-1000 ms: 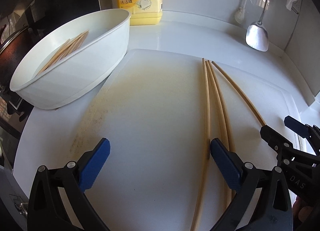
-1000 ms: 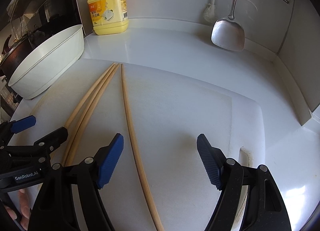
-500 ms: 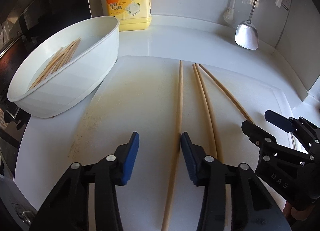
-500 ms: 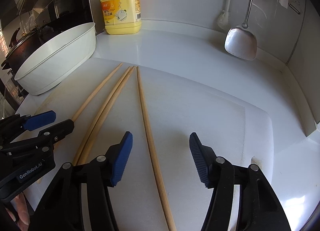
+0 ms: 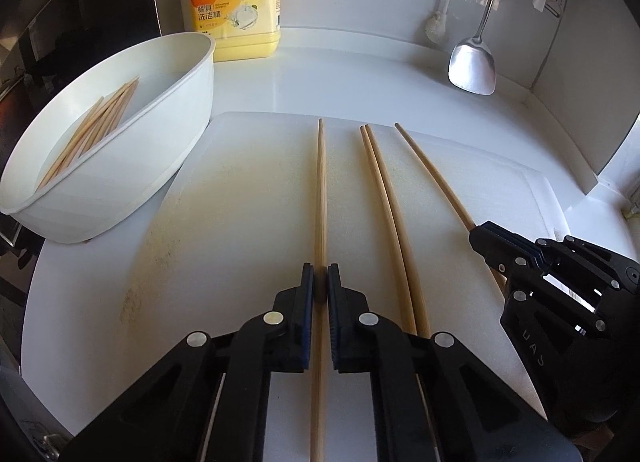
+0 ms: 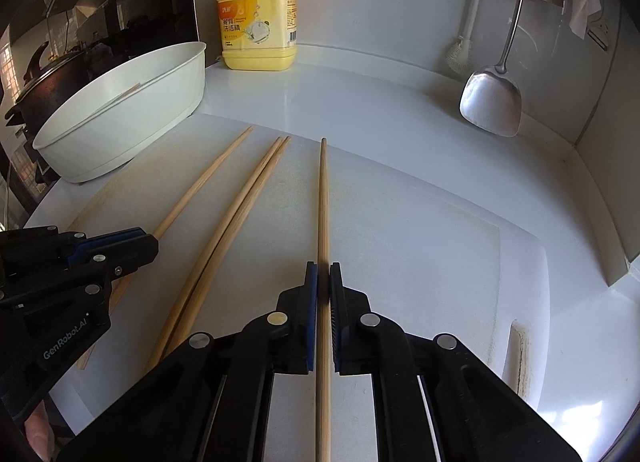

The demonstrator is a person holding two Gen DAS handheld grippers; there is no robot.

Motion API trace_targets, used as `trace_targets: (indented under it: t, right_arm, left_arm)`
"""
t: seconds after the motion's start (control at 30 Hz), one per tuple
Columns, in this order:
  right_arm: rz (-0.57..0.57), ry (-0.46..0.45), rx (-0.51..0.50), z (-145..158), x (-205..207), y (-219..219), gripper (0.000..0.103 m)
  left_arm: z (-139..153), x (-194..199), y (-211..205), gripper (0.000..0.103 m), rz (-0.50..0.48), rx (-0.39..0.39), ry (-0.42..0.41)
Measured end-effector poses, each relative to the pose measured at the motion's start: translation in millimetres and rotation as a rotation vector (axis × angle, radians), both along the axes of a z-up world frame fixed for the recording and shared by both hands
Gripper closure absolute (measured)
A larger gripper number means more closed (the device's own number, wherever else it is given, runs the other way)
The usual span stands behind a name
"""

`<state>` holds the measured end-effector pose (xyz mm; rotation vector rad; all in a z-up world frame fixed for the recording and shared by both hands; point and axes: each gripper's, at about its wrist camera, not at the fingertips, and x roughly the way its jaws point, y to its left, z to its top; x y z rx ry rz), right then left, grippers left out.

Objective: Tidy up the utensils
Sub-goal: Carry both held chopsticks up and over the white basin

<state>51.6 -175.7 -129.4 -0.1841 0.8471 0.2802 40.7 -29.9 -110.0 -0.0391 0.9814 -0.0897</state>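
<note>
Several long bamboo chopsticks lie on a white cutting board (image 5: 240, 230). My left gripper (image 5: 320, 274) is shut on the leftmost chopstick (image 5: 321, 190). My right gripper (image 6: 323, 272) is shut on the rightmost chopstick (image 6: 323, 198). A touching pair of chopsticks (image 5: 384, 198) lies between them, also in the right wrist view (image 6: 240, 202). In the left wrist view the right gripper (image 5: 504, 246) is shut on its chopstick (image 5: 432, 174). In the right wrist view the left gripper (image 6: 120, 246) holds its chopstick (image 6: 208, 182). A white oval bowl (image 5: 160, 150) at the left holds several more chopsticks (image 5: 96, 126).
A yellow dish-soap bottle (image 5: 234, 2) stands at the back by the wall. A steel spatula (image 5: 472, 66) hangs at the back right beside a white brush (image 5: 438, 28). A dark pot (image 6: 44, 82) sits left of the bowl. The counter ends in a corner wall at the right.
Both grippers have closed from wide open onto one chopstick each. The left one drew its chopstick leftward, away from the pair; the right one centred on the rightmost chopstick.
</note>
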Motion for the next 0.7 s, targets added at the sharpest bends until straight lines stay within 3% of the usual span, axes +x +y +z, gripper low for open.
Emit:
trace_targets:
  t: [0.27,0.5,0.7]
  right_arm:
    - [-0.078,0.016,0.103,17.2,-13.6,-14.5,0.097]
    - [-0.073,-0.007,0.160,66.1,-28.3,-6.0,0.097]
    - [-0.011,-0.040,0.179,113.6,-29.0,30.7,0.097]
  left_arm:
    - [18.6,-12.6,4.6,0.095,-0.016,-0.034,0.019]
    - [87.3,-21.9,25.1,0.096,-0.004,-0.045,-0.024]
    - [133.6,-19.2,74.2,0.096,0.077,-0.059,-0.066]
